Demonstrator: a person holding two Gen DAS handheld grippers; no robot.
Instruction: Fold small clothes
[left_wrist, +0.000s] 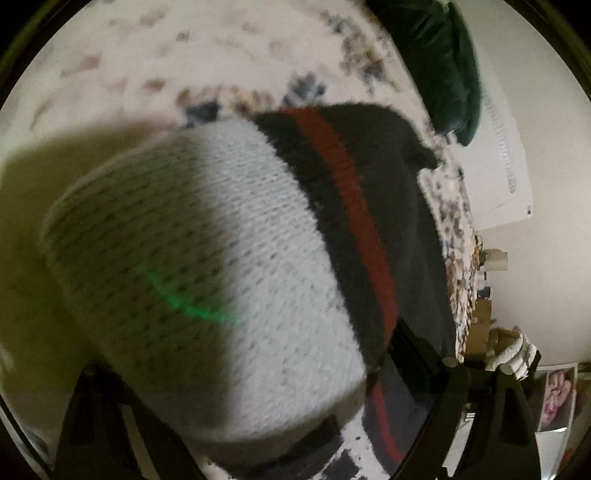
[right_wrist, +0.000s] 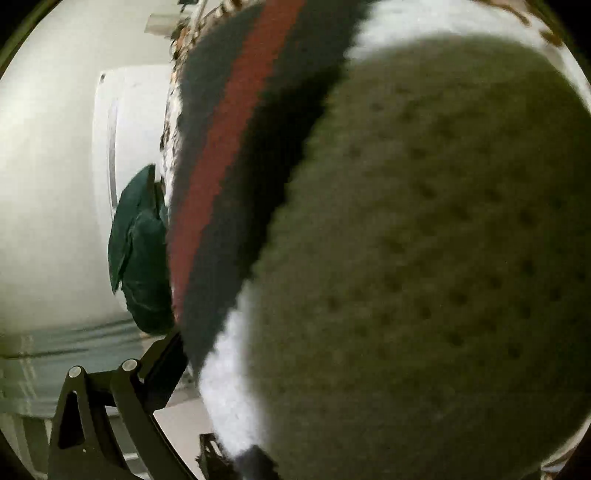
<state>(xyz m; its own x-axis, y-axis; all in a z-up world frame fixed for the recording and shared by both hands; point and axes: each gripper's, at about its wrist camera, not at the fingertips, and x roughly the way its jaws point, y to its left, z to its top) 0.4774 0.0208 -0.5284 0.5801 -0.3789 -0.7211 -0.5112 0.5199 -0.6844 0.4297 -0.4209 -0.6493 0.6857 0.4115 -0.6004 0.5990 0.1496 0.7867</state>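
Where sock (left_wrist: 221, 258) lies, speckled bedspread (left_wrist: 221, 48) w/ green cushion (left_wrist: 443, 62).

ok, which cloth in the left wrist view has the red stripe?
The white knit sock nearest the camera: the stripe runs through its dark cuff. The dark green cloth further back is plain.

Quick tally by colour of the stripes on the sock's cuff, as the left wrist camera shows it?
On the sock cuff:
Dark bands: 2
Red stripe: 1
Total: 3 stripes; the rest of the sock is white knit.
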